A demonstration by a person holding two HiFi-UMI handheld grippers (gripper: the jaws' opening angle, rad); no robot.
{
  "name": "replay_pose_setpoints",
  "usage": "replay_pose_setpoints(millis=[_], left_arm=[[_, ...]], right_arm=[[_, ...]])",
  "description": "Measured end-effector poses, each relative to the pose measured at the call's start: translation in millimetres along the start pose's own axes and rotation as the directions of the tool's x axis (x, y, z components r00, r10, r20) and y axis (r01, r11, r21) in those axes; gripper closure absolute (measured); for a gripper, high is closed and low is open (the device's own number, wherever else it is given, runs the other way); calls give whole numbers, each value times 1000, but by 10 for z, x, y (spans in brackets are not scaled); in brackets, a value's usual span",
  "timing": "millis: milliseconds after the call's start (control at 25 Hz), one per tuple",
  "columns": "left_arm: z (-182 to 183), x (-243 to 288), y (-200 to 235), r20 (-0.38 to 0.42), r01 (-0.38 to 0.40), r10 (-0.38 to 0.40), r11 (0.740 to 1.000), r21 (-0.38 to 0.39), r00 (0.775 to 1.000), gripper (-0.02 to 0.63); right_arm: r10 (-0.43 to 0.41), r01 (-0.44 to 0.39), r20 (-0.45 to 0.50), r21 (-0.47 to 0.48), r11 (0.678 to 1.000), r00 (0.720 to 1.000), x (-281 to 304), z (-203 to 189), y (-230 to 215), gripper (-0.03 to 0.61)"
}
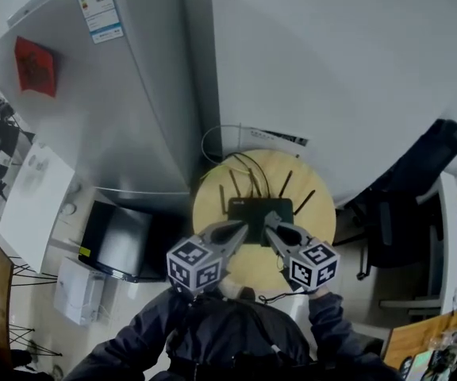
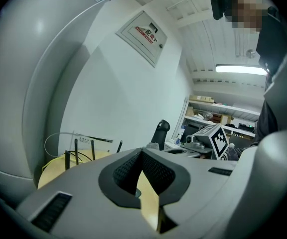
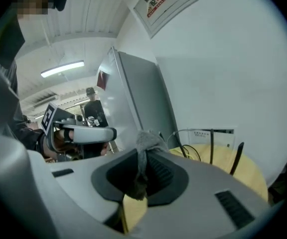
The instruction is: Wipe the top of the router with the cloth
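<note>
nearest me, my right gripper (image 3: 142, 156) pinches a grey cloth (image 3: 144, 139) at a bunched fold. it looks soft, limp and light, so a firm bite at the bunch suits it. my left gripper (image 2: 141, 154) has its jaws pressed together on nothing. beyond both tips, the black router (image 1: 260, 210) sits on the round wooden table (image 1: 209, 205). i judge it light, hard-shelled and apt to slide; any steadying hold belongs on the case edge, not the thin antennas (image 1: 286, 183).

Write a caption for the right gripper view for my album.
Right gripper pinching a grey cloth above the round table, router antennas behind.
</note>
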State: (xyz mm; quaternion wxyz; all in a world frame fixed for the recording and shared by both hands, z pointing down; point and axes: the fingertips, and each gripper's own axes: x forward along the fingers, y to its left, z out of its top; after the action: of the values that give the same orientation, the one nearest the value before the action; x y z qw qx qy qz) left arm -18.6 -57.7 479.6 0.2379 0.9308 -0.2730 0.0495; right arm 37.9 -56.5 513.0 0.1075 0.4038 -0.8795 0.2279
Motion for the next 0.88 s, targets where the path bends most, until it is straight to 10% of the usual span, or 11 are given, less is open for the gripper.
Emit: replay_pose_setpoints(millis=[880], left_arm=[[-116,-28,-445,57,-95,95,995,10,994,612]], right_arm=[[95,-90,46,-96,991,994,-469,43,184,511]])
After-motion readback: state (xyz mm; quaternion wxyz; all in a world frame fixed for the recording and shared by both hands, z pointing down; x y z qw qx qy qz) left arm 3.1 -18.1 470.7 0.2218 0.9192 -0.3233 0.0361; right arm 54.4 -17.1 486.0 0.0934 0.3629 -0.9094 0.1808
